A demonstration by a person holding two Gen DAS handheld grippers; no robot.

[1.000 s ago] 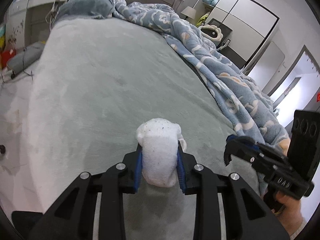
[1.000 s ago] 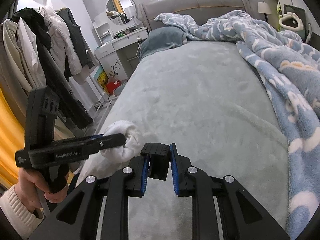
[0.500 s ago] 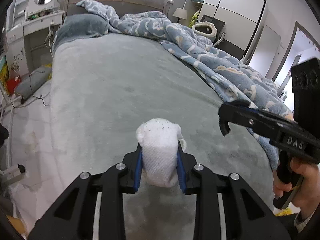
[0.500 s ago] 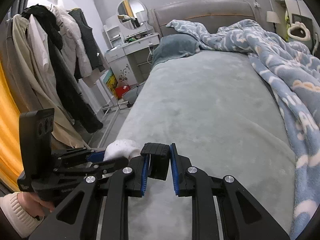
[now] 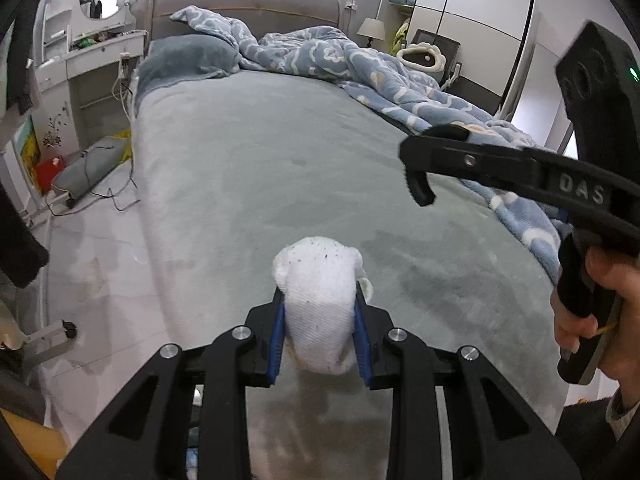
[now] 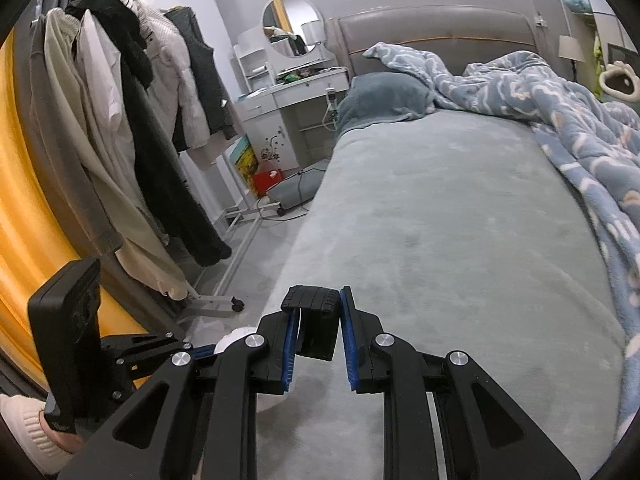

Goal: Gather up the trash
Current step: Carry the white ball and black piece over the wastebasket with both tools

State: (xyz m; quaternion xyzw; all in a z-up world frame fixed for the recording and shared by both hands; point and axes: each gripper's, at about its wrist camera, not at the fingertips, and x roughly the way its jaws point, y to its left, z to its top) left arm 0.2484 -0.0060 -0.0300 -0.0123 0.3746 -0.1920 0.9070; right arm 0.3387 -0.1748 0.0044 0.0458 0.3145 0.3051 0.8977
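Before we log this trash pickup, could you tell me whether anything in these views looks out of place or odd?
Yes: the left gripper is shut on a rolled white sock with dark specks, which looks like laundry, not trash. The right gripper holds a small black object I cannot identify. The blue blanket lies bunched along one side of the bed.

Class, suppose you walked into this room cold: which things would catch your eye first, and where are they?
The white balled-up sock clamped in the left gripper, above the grey bed's foot. Next, the small black ribbed block pinched in the right gripper. Then the rumpled blue cloud-patterned blanket along the bed's right side.
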